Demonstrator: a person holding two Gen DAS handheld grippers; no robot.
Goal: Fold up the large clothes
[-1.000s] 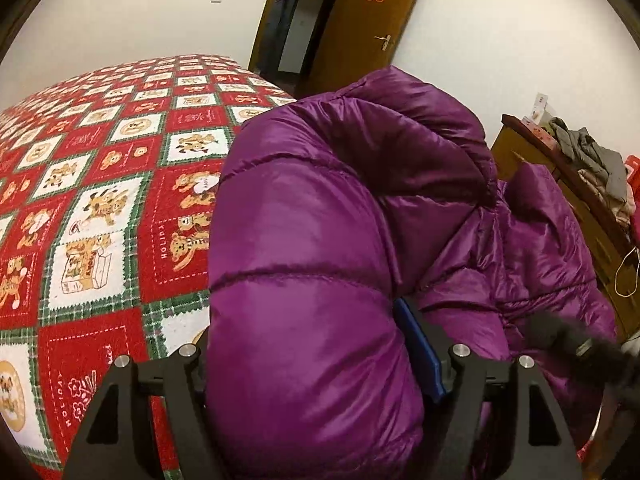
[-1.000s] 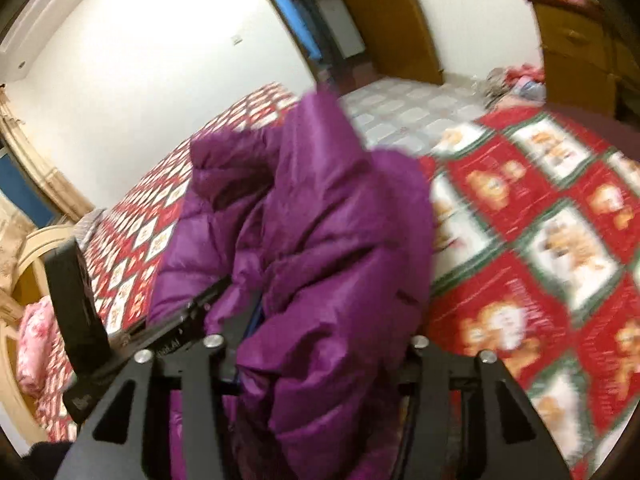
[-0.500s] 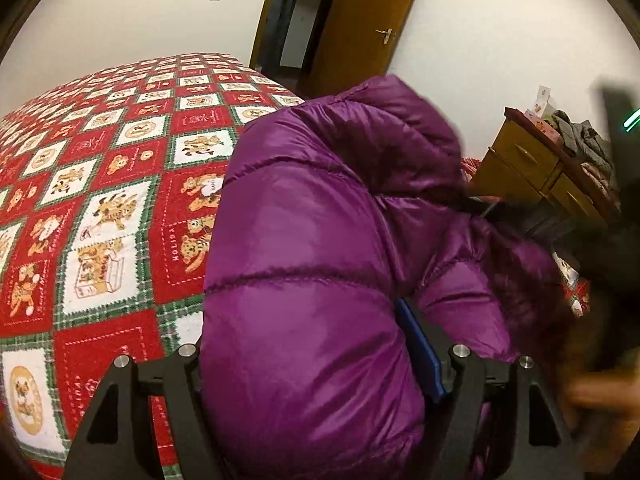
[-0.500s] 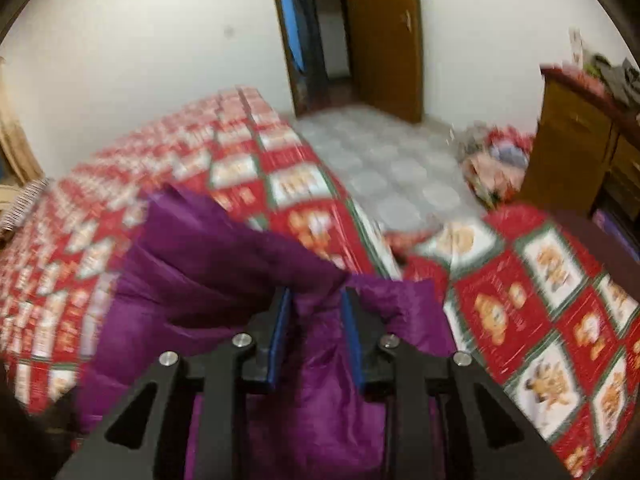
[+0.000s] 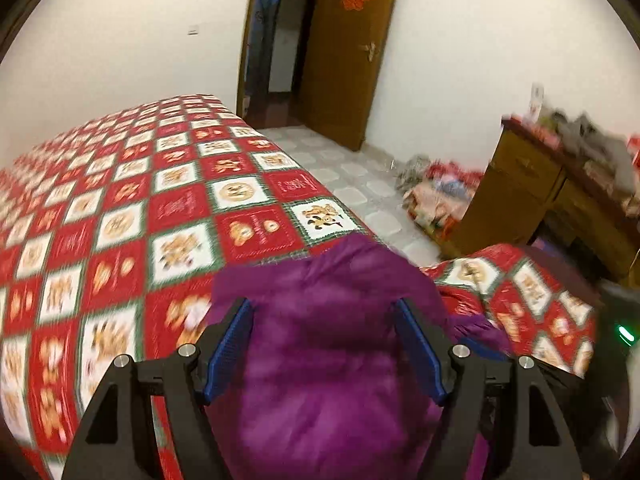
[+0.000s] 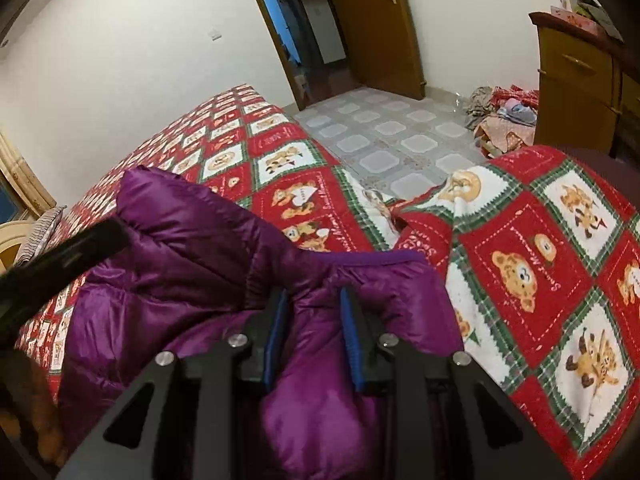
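A purple puffer jacket lies bunched on the bed's red checked quilt. My left gripper stands wide, its blue pads pressed against a thick padded fold that fills the gap. In the right wrist view the jacket spreads to the left over the quilt. My right gripper is shut narrowly on a thin fold near the jacket's bound edge. The black bar at the left of that view is part of the other gripper. The left wrist view is motion-blurred.
The bed's corner drops to a tiled floor. A pile of clothes lies on that floor beside a wooden cabinet with clutter on top. Beyond it, a brown door stands open by a dark doorway.
The right gripper closed from a wide hold on a thick bunch to a narrow pinch on a thin fold. In the left view the jacket's bulk sank low and more quilt and floor show.
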